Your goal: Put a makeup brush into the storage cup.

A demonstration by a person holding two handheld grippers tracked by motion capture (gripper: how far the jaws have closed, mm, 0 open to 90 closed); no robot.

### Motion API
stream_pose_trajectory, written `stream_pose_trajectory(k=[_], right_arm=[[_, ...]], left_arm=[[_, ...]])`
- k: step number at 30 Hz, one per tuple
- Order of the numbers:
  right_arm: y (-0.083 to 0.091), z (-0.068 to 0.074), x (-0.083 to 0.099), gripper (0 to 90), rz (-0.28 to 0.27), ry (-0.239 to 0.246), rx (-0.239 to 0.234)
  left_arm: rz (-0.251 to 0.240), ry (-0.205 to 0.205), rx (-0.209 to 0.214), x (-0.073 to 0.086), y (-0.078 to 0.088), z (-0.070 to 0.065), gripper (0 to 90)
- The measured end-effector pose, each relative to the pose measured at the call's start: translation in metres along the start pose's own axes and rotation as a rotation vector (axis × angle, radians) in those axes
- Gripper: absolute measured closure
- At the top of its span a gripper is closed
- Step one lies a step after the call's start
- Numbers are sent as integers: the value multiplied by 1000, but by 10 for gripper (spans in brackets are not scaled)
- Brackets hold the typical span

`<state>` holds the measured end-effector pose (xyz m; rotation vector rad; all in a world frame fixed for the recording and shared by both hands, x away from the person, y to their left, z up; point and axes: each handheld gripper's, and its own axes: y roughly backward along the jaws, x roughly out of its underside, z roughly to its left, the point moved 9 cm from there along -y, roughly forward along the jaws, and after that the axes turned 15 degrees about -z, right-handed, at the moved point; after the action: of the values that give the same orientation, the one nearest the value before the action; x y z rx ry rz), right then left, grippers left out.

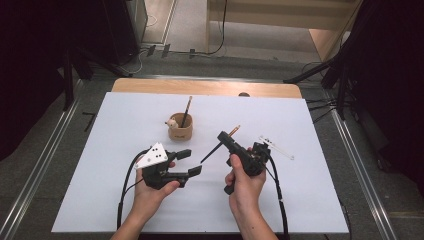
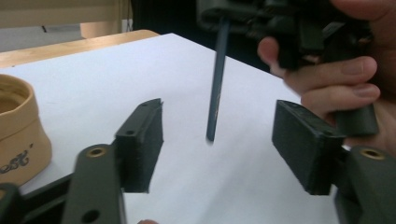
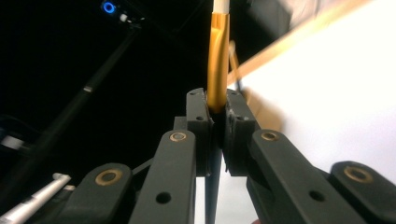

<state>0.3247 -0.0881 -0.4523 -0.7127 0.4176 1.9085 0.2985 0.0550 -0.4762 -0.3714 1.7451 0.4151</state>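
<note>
Fingers of the right gripper (image 1: pixel 223 138) pinched a dark pencil (image 1: pixel 211 153) just below its gold ferrule, lifted off the bench (image 1: pixel 310 200) near its middle. The left gripper (image 1: pixel 189 162) stood alongside with fingers (image 2: pixel 140 144) spread and nothing between them. The handover looked finished; next the pencil probably had to tip upright and drop into the tan pen cup (image 1: pixel 180 131), toward the far edge, beside the pencil already there. Writing on the cup was too blurred to read.
</note>
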Motion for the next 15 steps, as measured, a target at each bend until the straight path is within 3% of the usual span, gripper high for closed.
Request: stream_pose_trajectory(k=[6,8,11,15], right_arm=[[7,7,-20,846,-26,276,-19],[9,10,-21,846,-19,336,-32],[12,12,-18,846,0,401,-53],[14,15,-12,846,17,449,-73]], left_arm=[[-10,11,-13,-2,2,3,313],[-9,9,-16,-2,1,3,321],[-7,6,-5,-2,0,0,354],[4,-5,9,-1,-2,-5,376]])
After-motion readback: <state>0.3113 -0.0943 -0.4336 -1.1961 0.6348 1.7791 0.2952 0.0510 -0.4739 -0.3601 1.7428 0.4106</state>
